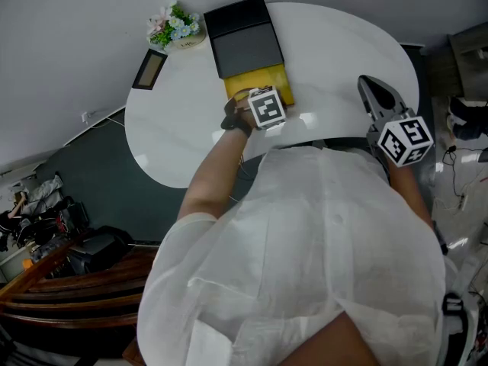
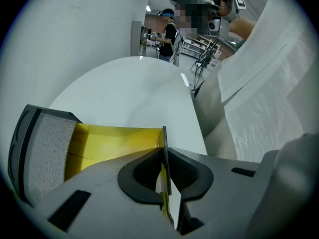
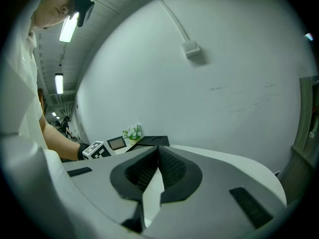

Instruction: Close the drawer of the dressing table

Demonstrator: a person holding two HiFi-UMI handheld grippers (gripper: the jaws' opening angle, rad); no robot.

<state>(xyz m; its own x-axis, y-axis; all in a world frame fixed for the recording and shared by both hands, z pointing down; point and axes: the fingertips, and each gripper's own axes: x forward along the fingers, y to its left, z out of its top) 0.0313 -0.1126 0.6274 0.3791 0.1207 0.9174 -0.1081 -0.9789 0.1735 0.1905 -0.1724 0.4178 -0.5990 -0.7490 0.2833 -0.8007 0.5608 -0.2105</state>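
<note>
Drawer (image 2: 112, 142), yellow thin-walled card tray, likely light and flimsy | left tongs (image 2: 163, 151) pinching its front wall, sound hold for pushing | right tongs (image 3: 156, 153) pressed together, empty

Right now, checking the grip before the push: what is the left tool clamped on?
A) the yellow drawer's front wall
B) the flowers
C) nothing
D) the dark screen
A: the left gripper view shows the left tool shut on the yellow drawer's thin front wall.

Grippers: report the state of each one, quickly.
Left gripper: closed on the thin front wall of the yellow drawer.
Right gripper: closed, holding nothing.
</note>
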